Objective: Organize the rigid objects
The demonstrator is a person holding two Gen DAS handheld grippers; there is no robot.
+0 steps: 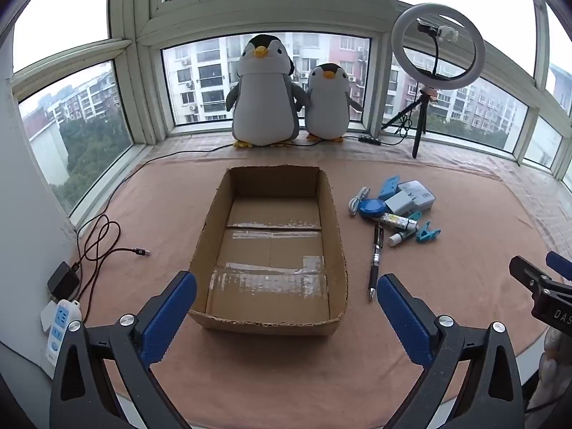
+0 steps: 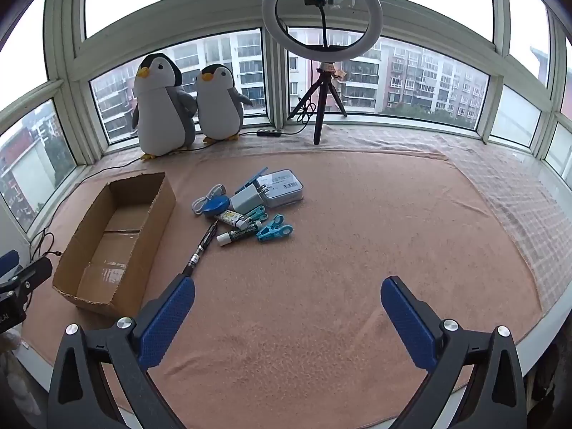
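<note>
White letters "DAS", cut off at the picture edge, on the black body of the right gripper [image 1: 547, 286] as seen from the left wrist view. White letters "LAI", likewise cut off, on the black body of the left gripper [image 2: 18, 293] at the left edge of the right wrist view. Printed label with a barcode on the lid of the tin [image 2: 282, 187]; print too small to read. Pattern on the small tube [image 2: 234, 218] and print on the glue stick [image 2: 237, 235], neither legible.
</note>
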